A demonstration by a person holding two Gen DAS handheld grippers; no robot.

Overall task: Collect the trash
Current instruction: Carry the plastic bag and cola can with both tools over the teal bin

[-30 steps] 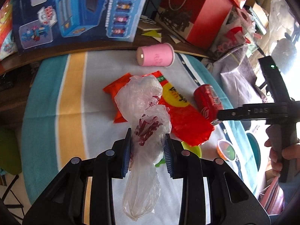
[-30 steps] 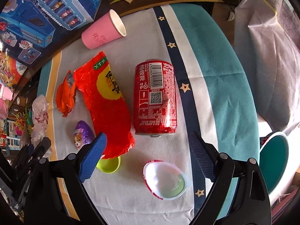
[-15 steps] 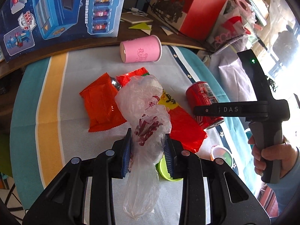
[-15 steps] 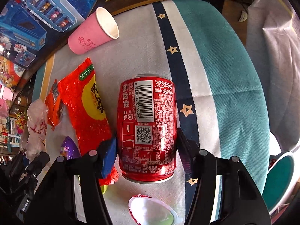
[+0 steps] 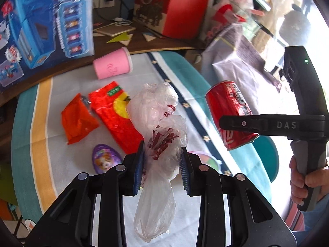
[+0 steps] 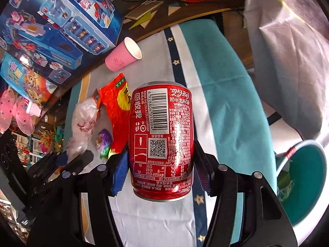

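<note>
**A:** Left wrist view first. What's different from a second ago?

**B:** The red can (image 5: pixel 231 115) has left the bench (image 5: pixel 41 127). A second ago it lay on the cloth right of centre; now it hangs in the air at the right of the frame, tilted, pinched by the right hand-held gripper (image 5: pixel 239 123). The left hand-held gripper (image 5: pixel 162 164) hasn't changed its job: its pads are pressed onto the clear plastic bag (image 5: pixel 158 144) at lower centre, the bag drooping below them.

**A:** And what's still lying there?

**B:** The pink cup (image 5: pixel 112 65) on its side at upper centre, two orange-red wrappers (image 5: pixel 96 115) at centre left, and a purple egg-shaped toy shell (image 5: pixel 104 160) just below them.

**A:** Right wrist view?

**B:** The can (image 6: pixel 161 142) fills the centre, gripped across its lower body between the blue pads, which half a second ago had only just come round it. At the lower right edge sits a teal bin (image 6: pixel 304 185), with what may be scraps inside, though the fisheye blurs it.

**A:** So for the task?

**B:** I'd judge one piece of trash lifted and ready to go to that bin; the cup, wrappers and shell remain to be collected.
</note>
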